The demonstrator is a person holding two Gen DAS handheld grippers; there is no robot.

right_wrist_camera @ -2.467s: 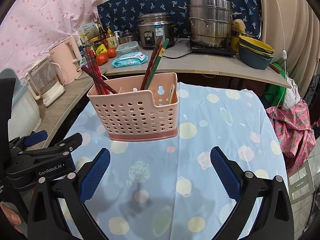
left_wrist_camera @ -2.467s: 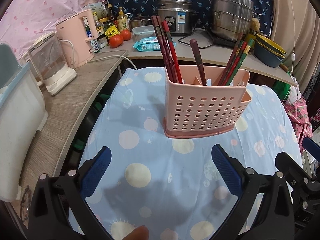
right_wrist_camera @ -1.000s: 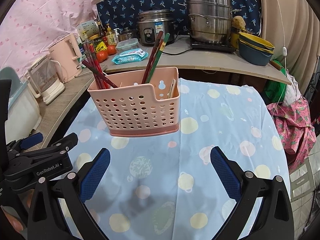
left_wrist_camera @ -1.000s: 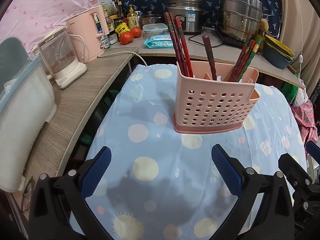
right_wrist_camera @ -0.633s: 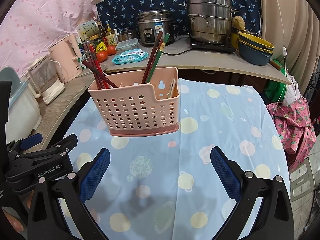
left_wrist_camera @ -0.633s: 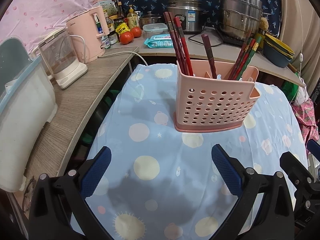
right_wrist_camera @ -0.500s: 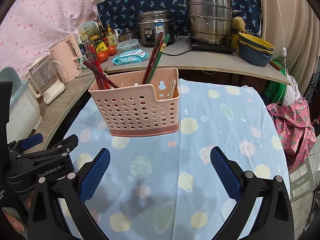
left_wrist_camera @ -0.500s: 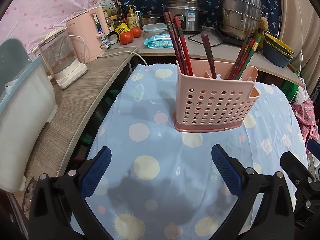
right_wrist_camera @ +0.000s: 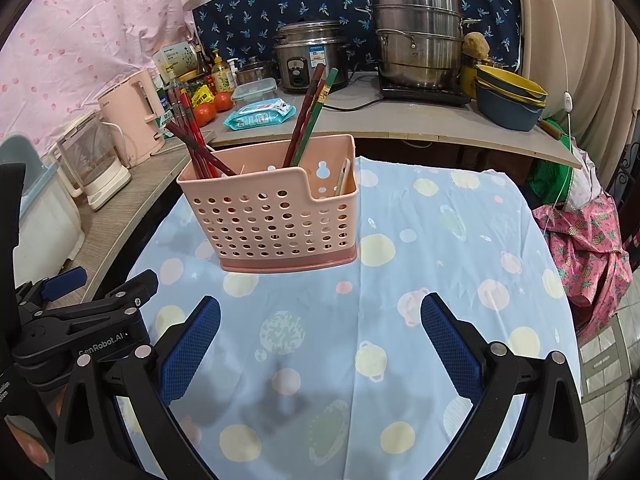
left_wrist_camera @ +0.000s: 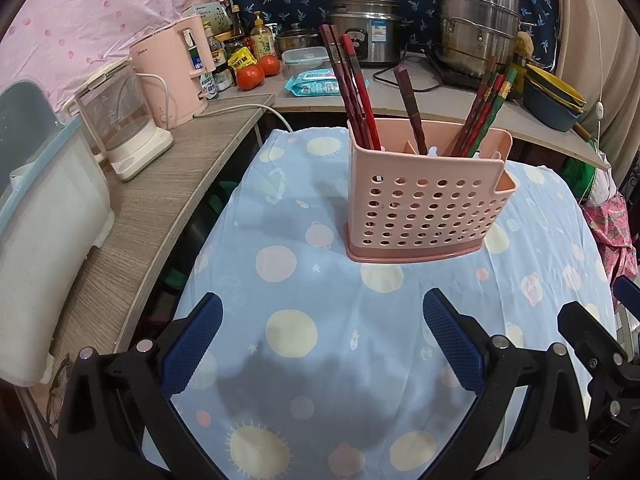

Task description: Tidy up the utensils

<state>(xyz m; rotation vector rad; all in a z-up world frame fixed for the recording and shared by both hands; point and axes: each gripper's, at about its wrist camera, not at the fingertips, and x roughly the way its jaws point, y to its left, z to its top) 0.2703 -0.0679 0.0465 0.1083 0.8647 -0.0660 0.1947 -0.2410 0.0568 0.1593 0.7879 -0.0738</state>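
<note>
Pink utensil basket (left_wrist_camera: 428, 204) stands upright, well ahead of both empty, wide-open claws, left claw (left_wrist_camera: 320, 336) and right claw (right_wrist_camera: 320, 338).

left tool (left_wrist_camera: 320, 340) — spread wide, empty | right tool (right_wrist_camera: 320, 340) — spread wide, apparently level

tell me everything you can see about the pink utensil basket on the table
The pink utensil basket looks like moulded plastic, its walls perforated with rows of round holes, on a darker pink base. Its front wall steps down at one end, and the back wall has a keyhole-shaped hanging hole. Dividers split the inside into compartments. It stands upright on the blue patterned tablecloth. Dark red chopsticks lean out of one end, red and green ones from the middle, and a pale pair sits in the low end. Neither gripper touches it.
</note>
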